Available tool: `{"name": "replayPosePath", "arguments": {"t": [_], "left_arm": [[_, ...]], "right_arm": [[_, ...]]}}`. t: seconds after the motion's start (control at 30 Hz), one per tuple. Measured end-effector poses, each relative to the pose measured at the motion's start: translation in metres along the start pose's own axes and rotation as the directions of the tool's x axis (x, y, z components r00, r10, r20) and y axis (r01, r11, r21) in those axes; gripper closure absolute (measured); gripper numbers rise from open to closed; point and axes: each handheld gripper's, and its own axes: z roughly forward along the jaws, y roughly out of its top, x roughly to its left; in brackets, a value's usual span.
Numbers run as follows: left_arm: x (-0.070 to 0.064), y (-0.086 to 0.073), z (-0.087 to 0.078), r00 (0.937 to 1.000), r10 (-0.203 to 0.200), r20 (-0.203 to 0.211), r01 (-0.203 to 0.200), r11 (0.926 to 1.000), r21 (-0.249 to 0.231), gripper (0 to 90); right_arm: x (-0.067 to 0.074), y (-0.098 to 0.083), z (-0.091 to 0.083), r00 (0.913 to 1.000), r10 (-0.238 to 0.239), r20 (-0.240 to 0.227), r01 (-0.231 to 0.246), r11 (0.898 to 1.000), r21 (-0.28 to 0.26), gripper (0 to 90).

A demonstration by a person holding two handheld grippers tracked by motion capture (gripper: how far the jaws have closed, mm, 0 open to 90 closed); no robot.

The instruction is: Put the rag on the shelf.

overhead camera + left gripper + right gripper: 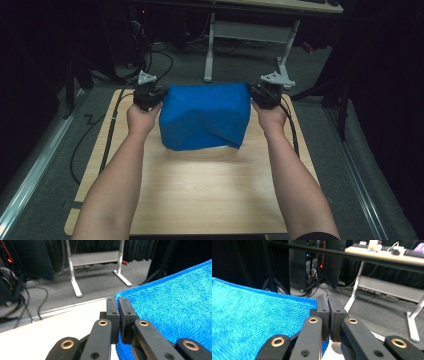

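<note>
Both forearms extended forward; left gripper [150,95] and right gripper [262,95] each clamp blue towel [205,116] corner above table [200,195].

Blue towel [205,116] held up between two grippers over a wooden table [200,195].

The left gripper [148,92] pinches the towel's upper left corner and the right gripper [264,94] its upper right corner, top edge stretched level. The cloth hangs folded, lower edge slanting at the right, at the table's far half. Both forearms reach in from below. A white-legged desk [250,30] stands beyond.
</note>
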Motion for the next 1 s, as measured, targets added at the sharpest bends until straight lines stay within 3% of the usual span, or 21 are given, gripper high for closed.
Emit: {"name": "replayPosePath", "arguments": {"t": [0.03, 0.13, 0.17, 0.33, 0.47, 0.73, 0.87, 1.0], "left_arm": [[0.001, -0.009, 0.002, 0.9995, -0.019, 0.023, 0.019, 0.9996, 0.021, 87.8], [0.001, -0.019, 0.001, 0.9990, -0.029, 0.035, 0.028, 0.9993, 0.023, 87.8], [0.003, -0.028, 0.001, 0.9971, -0.060, 0.046, 0.059, 0.9975, 0.038, 87.8], [0.001, -0.043, -0.001, 0.9955, -0.074, 0.059, 0.071, 0.9962, 0.051, 87.7], [-0.001, -0.059, -0.003, 0.9909, -0.110, 0.077, 0.106, 0.9928, 0.056, 87.4], [-0.003, -0.077, 0.005, 0.9850, -0.137, 0.105, 0.131, 0.9891, 0.068, 87.3], [-0.005, -0.080, 0.009, 0.9820, -0.147, 0.119, 0.139, 0.9878, 0.069, 87.1], [-0.008, -0.081, 0.012, 0.9791, -0.152, 0.136, 0.145, 0.9878, 0.057, 86.7]], "right_arm": [[0.001, -0.008, 0.002, 1.0000, 0.003, -0.002, -0.003, 1.000, 0.015, 89.1], [0.001, -0.018, 0.005, 0.9999, 0.012, -0.009, -0.012, 0.999, 0.038, 89.1], [0.002, -0.028, 0.006, 0.9997, 0.022, -0.014, -0.021, 0.998, 0.055, 89.1], [0.007, -0.043, 0.008, 0.9996, 0.018, -0.021, -0.016, 0.996, 0.083, 89.1], [0.011, -0.059, 0.007, 0.9994, 0.024, -0.026, -0.021, 0.994, 0.110, 89.0], [0.015, -0.085, 0.008, 0.9986, 0.034, -0.041, -0.027, 0.987, 0.160, 89.0], [0.018, -0.095, 0.012, 0.9989, 0.021, -0.043, -0.013, 0.984, 0.180, 89.0], [0.017, -0.105, 0.015, 0.9983, 0.042, -0.039, -0.033, 0.979, 0.200, 89.0]]}}
